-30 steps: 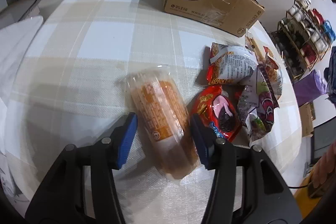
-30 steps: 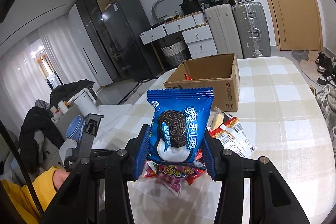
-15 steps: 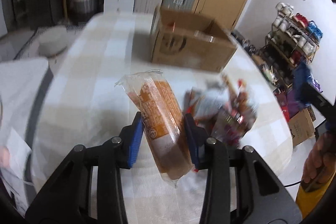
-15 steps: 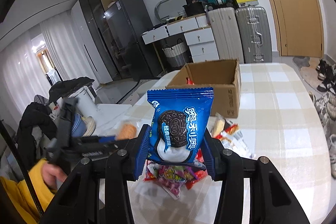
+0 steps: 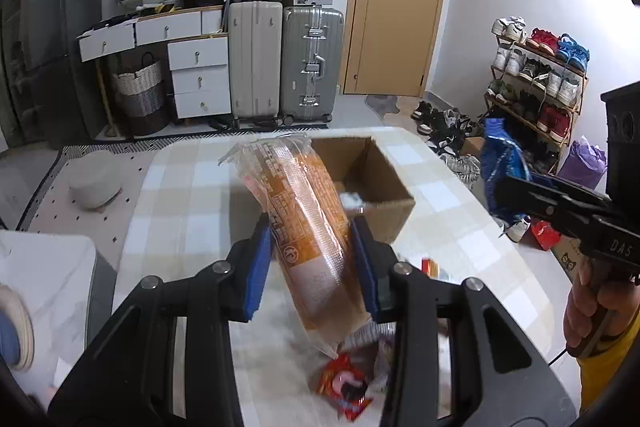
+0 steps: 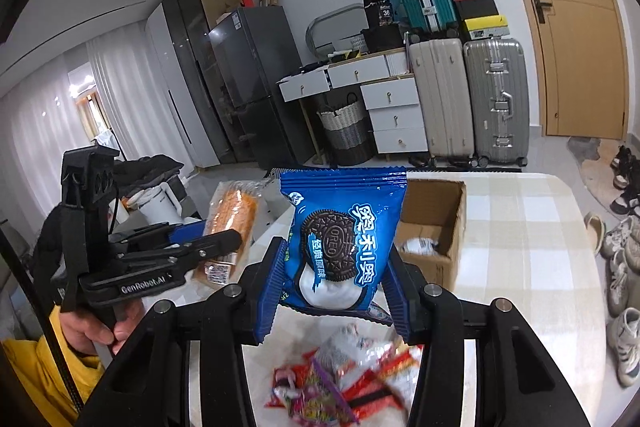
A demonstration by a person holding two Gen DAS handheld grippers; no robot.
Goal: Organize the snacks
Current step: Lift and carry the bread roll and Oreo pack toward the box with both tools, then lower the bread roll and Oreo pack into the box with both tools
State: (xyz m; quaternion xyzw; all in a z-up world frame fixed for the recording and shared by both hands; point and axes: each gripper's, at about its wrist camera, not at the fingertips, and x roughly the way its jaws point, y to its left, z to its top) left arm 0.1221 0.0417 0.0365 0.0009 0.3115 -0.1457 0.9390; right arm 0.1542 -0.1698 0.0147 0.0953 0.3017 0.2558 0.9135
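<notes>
Lifting change: a second ago the orange wafer pack (image 5: 310, 227) lay on the checked worktop (image 5: 472, 227) between spread jaws; now it hangs in the air, tilted.
Cardboard box (image 5: 372, 183): open, ahead of both tools, one white packet inside.
Left gripper (image 5: 316, 259): jaws clenched on the wafer pack.
Right gripper (image 6: 332, 287): jaws still clamped on the blue Oreo packet (image 6: 340, 235), upright, above the worktop.
Loose snack pile (image 6: 344, 379): remains below, near the box.
Meaning: both loads look ready for boxing; pile comes after.
</notes>
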